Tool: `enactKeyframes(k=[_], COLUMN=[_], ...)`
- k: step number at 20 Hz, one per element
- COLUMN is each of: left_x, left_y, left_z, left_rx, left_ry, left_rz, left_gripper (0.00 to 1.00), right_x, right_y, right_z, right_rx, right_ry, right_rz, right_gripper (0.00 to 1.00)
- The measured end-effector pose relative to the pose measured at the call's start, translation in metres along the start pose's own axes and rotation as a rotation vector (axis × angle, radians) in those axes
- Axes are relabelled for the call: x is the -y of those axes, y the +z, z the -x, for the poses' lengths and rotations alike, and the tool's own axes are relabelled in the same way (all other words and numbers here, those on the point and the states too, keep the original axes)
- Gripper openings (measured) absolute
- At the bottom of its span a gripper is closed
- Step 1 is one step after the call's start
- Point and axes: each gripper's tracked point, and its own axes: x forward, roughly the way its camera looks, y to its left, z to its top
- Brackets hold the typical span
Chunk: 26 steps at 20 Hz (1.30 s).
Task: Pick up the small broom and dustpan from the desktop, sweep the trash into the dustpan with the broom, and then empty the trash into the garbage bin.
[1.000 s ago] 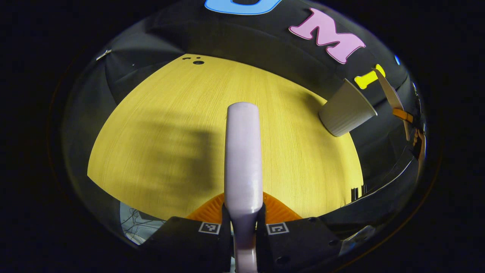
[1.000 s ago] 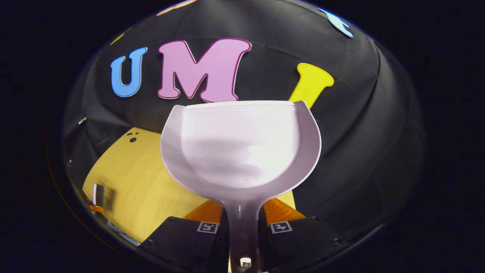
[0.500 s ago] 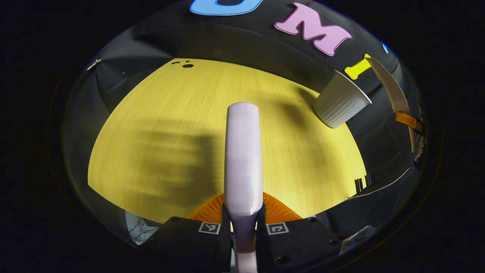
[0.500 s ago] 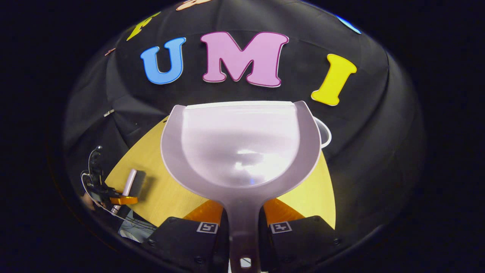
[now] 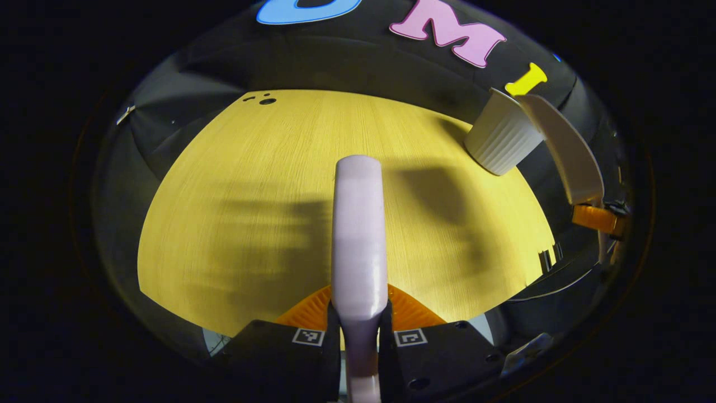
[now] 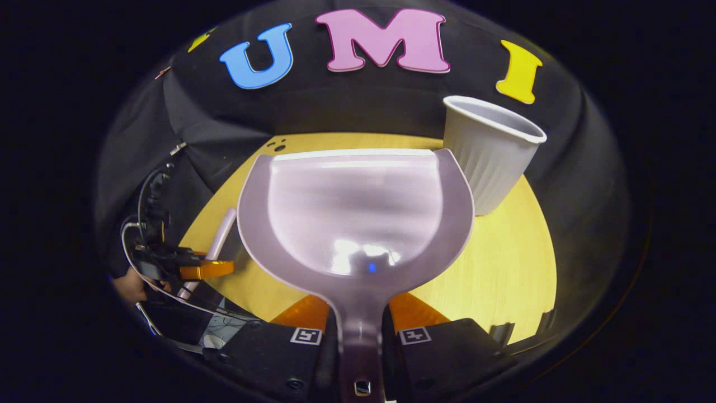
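Observation:
A pale lilac small broom (image 5: pixel 358 224) runs straight up from my left gripper (image 5: pixel 359 313), which is shut on its lower end, above the yellow wooden table (image 5: pixel 251 184). My right gripper (image 6: pixel 358 320) is shut on the handle of the pale lilac dustpan (image 6: pixel 358 212), held above the table with its mouth facing away; its bowl looks bare and glossy. The white ribbed garbage bin (image 6: pixel 486 154) stands just right of the pan's far corner. In the left gripper view the bin (image 5: pixel 499 143) sits at the table's far right, with the dustpan (image 5: pixel 565 148) edge-on beside it.
In the right gripper view the left gripper (image 6: pixel 202 270) with the broom (image 6: pixel 221 235) hangs at the table's left edge, a hand (image 6: pixel 131 286) and cables behind it. Small dark holes (image 5: pixel 267 101) mark the table's far left corner. Black cloth walls surround the table.
The right gripper has tipped the dustpan down toward the table, bringing the bin into its view beside the pan. In the left gripper view the dustpan has drawn up next to the bin.

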Motion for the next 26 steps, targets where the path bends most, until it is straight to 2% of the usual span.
enactKeyframes(k=[2,3,6,9,10,11,17,18,19,20,21,23,24,25,26], left_x=[-0.001,-0.003,-0.014,-0.022,-0.024,-0.023,-0.029,-0.03,-0.028,-0.03,-0.03,-0.032,-0.032,-0.031,-0.03], left_y=[0.007,0.01,0.016,0.018,0.019,0.019,0.03,0.027,0.029,0.028,0.032,0.031,0.029,0.029,0.028], left_z=[-0.011,-0.018,-0.039,-0.057,-0.062,-0.067,-0.086,-0.088,-0.088,-0.089,-0.09,-0.089,-0.088,-0.086,-0.085], left_rx=[-0.016,-0.027,-0.083,-0.137,-0.149,-0.162,-0.228,-0.252,-0.251,-0.263,-0.261,-0.264,-0.263,-0.258,-0.247], left_ry=[0.024,0.038,0.099,0.157,0.167,0.177,0.237,0.242,0.248,0.25,0.254,0.257,0.255,0.248,0.241], left_rz=[-0.018,-0.025,-0.044,-0.069,-0.073,-0.075,-0.128,-0.142,-0.156,-0.165,-0.173,-0.17,-0.16,-0.148,-0.136], left_gripper=[0.29,0.31,0.29,0.31,0.31,0.31,0.32,0.34,0.34,0.34,0.34,0.37,0.38,0.4,0.41], right_x=[-0.001,0.001,0.006,0.008,0.009,0.012,0.01,0.008,0.005,0.002,0.0,-0.006,-0.008,-0.012,-0.016], right_y=[-0.019,-0.029,-0.052,-0.065,-0.066,-0.065,-0.061,-0.065,-0.067,-0.07,-0.072,-0.072,-0.071,-0.07,-0.068], right_z=[-0.027,-0.039,-0.076,-0.097,-0.104,-0.106,-0.111,-0.113,-0.114,-0.113,-0.115,-0.114,-0.116,-0.117,-0.116], right_rx=[-0.047,-0.072,-0.153,-0.219,-0.23,-0.241,-0.285,-0.29,-0.298,-0.315,-0.331,-0.346,-0.343,-0.34,-0.335], right_ry=[0.01,0.007,-0.004,-0.003,-0.002,-0.006,-0.054,-0.062,-0.06,-0.054,-0.038,-0.016,-0.008,0.002,0.011], right_rz=[-0.014,-0.014,-0.011,-0.071,-0.085,-0.093,-0.098,-0.086,-0.08,-0.076,-0.077,-0.086,-0.091,-0.101,-0.112], right_gripper=[0.31,0.35,0.35,0.35,0.39,0.35,0.35,0.4,0.36,0.41,0.37,0.39,0.51,0.47,0.65])
